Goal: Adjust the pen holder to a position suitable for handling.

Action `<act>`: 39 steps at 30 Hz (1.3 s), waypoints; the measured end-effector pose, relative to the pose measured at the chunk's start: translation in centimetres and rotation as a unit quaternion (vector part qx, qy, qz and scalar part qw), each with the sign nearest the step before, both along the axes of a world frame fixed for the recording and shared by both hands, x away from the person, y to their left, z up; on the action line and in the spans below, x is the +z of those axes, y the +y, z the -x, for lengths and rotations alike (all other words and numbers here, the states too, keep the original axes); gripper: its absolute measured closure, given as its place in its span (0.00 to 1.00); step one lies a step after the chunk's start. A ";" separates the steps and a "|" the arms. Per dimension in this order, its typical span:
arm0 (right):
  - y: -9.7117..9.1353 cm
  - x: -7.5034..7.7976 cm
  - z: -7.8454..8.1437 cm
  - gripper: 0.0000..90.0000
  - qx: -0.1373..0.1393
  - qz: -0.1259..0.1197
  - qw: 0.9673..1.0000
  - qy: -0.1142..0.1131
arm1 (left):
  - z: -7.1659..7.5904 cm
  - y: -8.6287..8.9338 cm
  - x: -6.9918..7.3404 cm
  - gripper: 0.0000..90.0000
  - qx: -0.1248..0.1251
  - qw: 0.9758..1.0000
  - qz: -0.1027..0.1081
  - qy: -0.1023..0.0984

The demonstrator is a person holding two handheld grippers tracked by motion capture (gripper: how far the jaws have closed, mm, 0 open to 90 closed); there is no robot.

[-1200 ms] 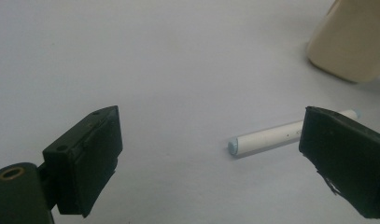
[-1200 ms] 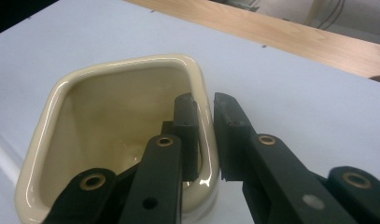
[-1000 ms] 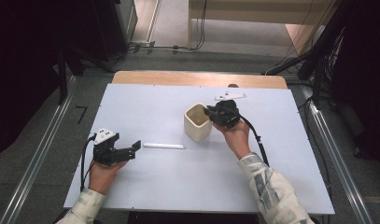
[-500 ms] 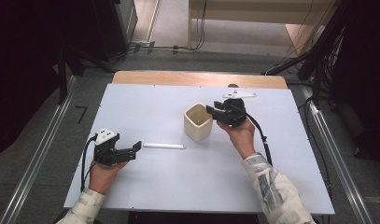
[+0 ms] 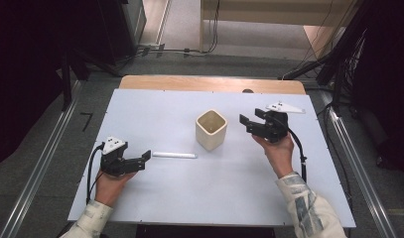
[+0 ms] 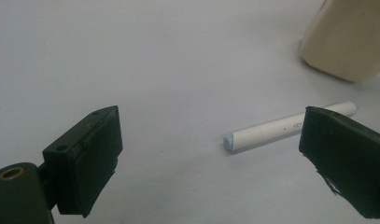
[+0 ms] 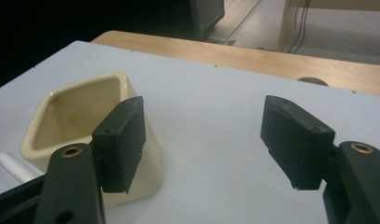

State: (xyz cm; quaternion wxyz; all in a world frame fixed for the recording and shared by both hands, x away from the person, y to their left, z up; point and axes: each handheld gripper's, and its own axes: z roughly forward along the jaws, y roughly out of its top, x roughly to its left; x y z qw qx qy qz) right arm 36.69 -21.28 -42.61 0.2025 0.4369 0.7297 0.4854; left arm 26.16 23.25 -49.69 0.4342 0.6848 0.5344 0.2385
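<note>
Dim floor and cable runs ring a pale counter point(image 5: 155, 104), and on it sits my work — a cream cup point(image 5: 211, 129) upright near the middle, with a white marker point(image 5: 174, 155) lying flat just to its left, apart from it. My right gripper point(image 5: 247, 125) hangs just beside the cup's right wall, its fingers point(image 7: 122, 140) having just been opening; they stand wide now, nothing between them, the cup free on the counter. My left gripper point(image 5: 144, 158) rests low, fingers point(image 6: 87, 161) spread wide and bare, the marker's near tip just ahead and a touch off toward my right finger. Looks to me like the marker is next, and that's where it could go sour: it's round and lies on a smooth counter, so a finger landing off-centre would likely roll it away or knock it against the cup. Close too high on it and it may squirt out of the fingers. And my right gripper is near enough to the cup that a careless swing could tip it.
</note>
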 end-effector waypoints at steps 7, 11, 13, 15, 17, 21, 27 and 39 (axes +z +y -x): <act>-2.6 -1.6 1.9 0.30 -0.011 0.009 1.000 0.013 | -0.1 -0.1 0.0 0.08 -0.002 1.000 -0.001 0.001; -3.6 -2.4 2.8 0.29 -0.009 0.015 1.000 0.023 | -0.1 -0.1 -0.1 0.08 -0.002 1.000 -0.002 0.002; -4.0 -2.8 3.1 0.29 -0.006 0.017 1.000 0.024 | -0.1 -0.1 -0.1 0.08 -0.002 1.000 -0.002 0.001; -4.3 -3.1 3.5 0.28 -0.009 0.018 0.999 0.029 | -0.1 -0.2 -0.1 0.08 -0.001 1.000 -0.002 0.001; -4.7 -3.5 3.7 0.28 -0.009 0.018 0.999 0.036 | 0.0 -0.2 -0.1 0.08 -0.001 1.000 -0.002 0.002; -5.3 -4.1 4.1 0.28 -0.011 0.021 0.999 0.047 | -0.1 -0.2 -0.1 0.08 -0.002 1.000 -0.004 0.002; -5.9 -4.5 4.5 0.28 -0.015 0.023 0.998 0.056 | -0.1 -0.3 -0.2 0.08 -0.004 1.000 -0.005 0.003; -6.1 -4.7 4.6 0.28 -0.015 0.024 0.998 0.061 | -0.1 -0.3 -0.2 0.08 -0.004 1.000 -0.006 0.005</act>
